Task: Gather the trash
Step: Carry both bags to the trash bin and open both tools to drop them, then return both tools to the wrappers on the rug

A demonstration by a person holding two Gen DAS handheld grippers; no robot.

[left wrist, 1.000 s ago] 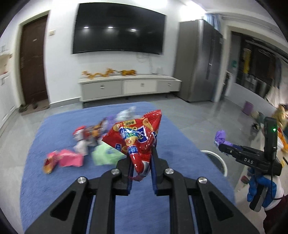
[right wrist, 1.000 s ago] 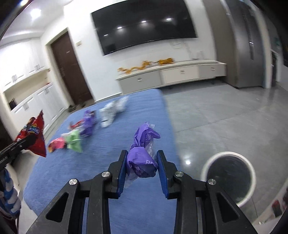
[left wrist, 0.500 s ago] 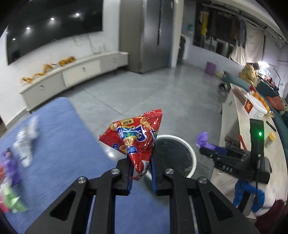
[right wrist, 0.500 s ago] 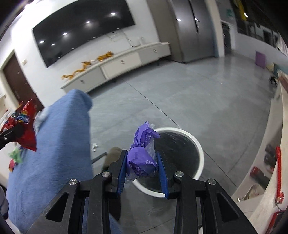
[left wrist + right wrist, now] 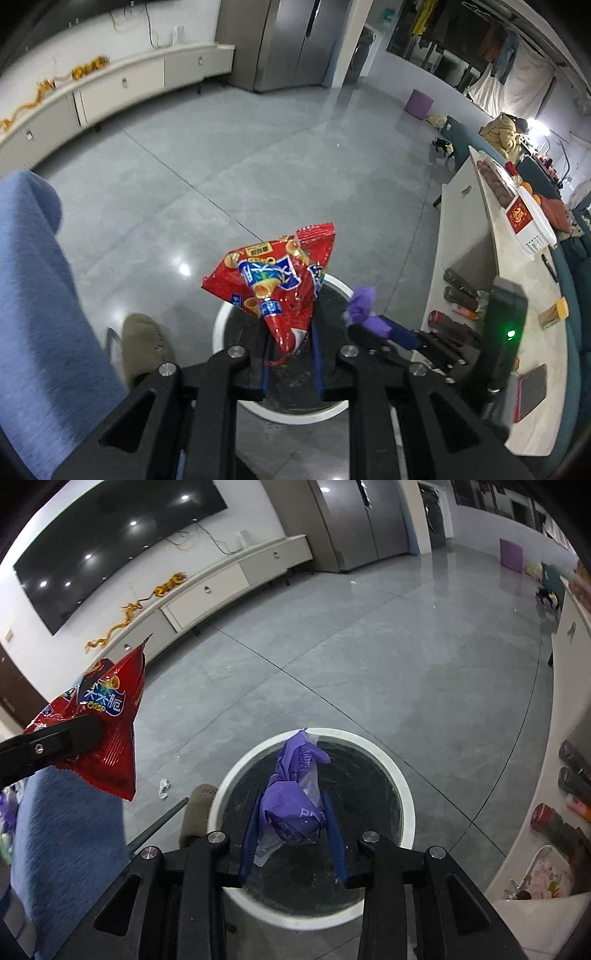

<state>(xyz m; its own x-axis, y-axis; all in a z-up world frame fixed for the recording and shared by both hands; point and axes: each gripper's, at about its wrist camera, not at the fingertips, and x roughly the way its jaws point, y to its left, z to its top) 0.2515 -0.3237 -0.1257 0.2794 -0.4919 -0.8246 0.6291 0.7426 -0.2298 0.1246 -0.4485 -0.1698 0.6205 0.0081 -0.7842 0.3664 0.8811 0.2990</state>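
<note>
My left gripper is shut on a red snack bag and holds it above a round white-rimmed trash bin with a black liner. My right gripper is shut on a purple wrapper and holds it over the same bin. The red bag in my left gripper shows at the left of the right wrist view, beside the bin. The purple wrapper and the right gripper show at the right of the left wrist view.
A blue-covered table edge stands at the left, with a brown slipper on the grey floor by the bin. A white counter with bottles and a basket runs along the right. A scrap of white paper lies on the floor.
Both grippers have swung right, away from the blue table and its litter, and now hang over the trash bin. Each still holds its piece of trash.
</note>
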